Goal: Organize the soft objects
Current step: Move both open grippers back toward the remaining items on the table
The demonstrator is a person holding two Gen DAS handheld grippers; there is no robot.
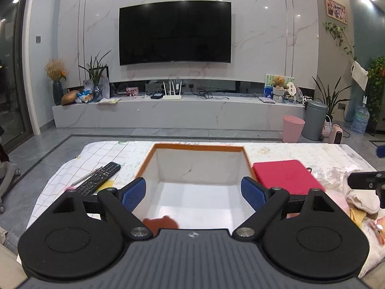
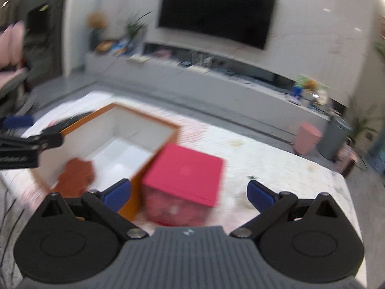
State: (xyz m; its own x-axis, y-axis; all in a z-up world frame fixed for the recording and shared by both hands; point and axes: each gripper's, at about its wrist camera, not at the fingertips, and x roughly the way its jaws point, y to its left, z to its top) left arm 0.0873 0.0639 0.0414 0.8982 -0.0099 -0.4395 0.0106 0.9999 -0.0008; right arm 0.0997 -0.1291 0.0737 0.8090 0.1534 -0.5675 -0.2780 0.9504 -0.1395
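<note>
The left tool [image 1: 193, 193] hangs over the open orange box [image 1: 199, 147] with its blue pads spread wide and nothing between them. A brown soft toy [image 2: 77, 177] lies inside the box at its near wall, on the white bottom. The right tool [image 2: 189, 193] is also spread wide with nothing held, above the red box [image 2: 190, 168] that stands just beside the orange one on the cloth-covered surface [image 1: 300, 151], where a remote control [image 1: 98, 179] lies to the left.
</note>
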